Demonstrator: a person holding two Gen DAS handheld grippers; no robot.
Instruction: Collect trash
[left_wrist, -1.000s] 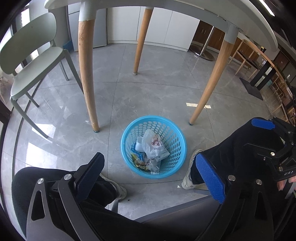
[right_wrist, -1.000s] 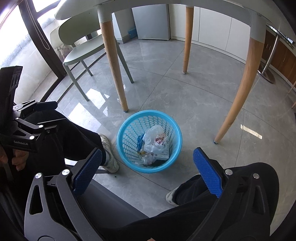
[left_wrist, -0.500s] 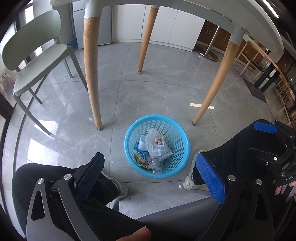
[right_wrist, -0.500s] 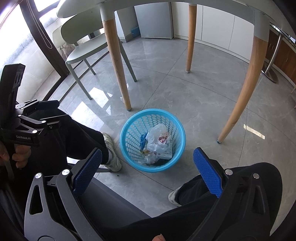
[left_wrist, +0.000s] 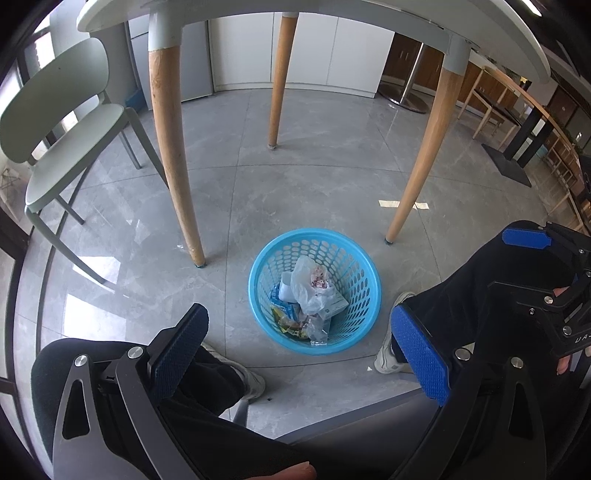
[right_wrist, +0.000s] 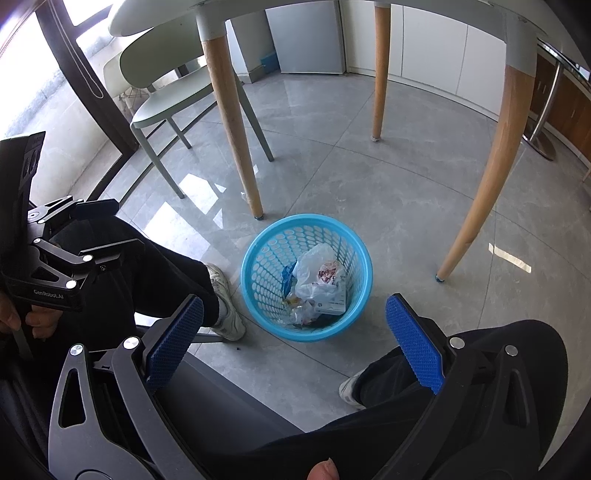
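Note:
A round blue plastic basket (left_wrist: 364, 266) stands on the grey tiled floor under a table; it also shows in the right wrist view (right_wrist: 258, 258). Inside lie a clear plastic bag (left_wrist: 310, 284), wrappers and a small white box (right_wrist: 334, 304). My left gripper (left_wrist: 299, 350) is open and empty, held above the floor just in front of the basket. My right gripper (right_wrist: 291, 336) is open and empty too, at about the same height. Each gripper shows at the edge of the other's view.
Wooden table legs (left_wrist: 173, 147) (left_wrist: 421, 155) (left_wrist: 279, 77) stand around the basket under a white tabletop (left_wrist: 332, 7). A pale green chair (left_wrist: 62, 122) is at the left. The person's black-trousered legs and white shoes (right_wrist: 225, 299) flank the basket.
Both views have tilted upward a little, so the basket sits lower in frame and more of the tabletop and far room shows. Both grippers stay open and empty.

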